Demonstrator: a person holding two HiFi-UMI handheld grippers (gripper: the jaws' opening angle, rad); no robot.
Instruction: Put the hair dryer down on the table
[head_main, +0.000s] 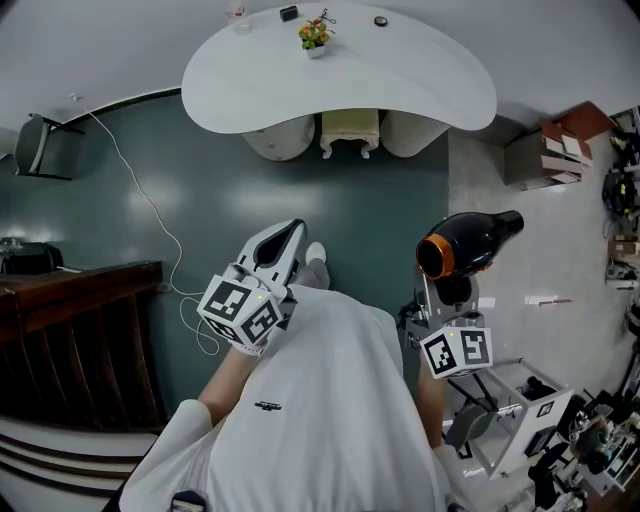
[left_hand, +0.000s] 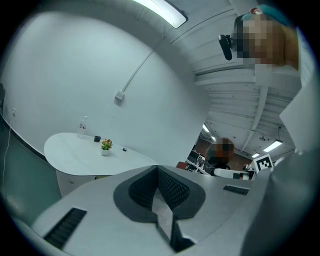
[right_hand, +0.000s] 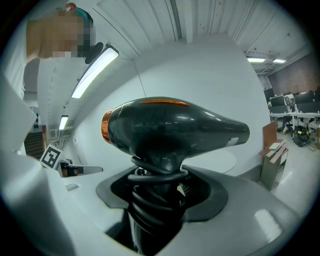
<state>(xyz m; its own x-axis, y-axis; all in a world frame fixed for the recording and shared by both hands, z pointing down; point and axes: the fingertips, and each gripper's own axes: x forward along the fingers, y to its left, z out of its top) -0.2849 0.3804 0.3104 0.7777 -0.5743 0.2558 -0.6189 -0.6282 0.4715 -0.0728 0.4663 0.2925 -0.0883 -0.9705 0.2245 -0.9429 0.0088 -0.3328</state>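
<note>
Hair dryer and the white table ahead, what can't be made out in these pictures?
- Hair dryer handle: right gripper view, covered by its own coiled cord and sunk between the jaws.
- Small dark things on the white table: head view, too small to identify.
- Bottle at the table's far edge: left gripper view, too small and faint to tell its contents.

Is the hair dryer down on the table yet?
In the air: the hair dryer stands handle-down in the right gripper, jaws clamped on its cord-wrapped handle, over the floor, short of the white table.
</note>
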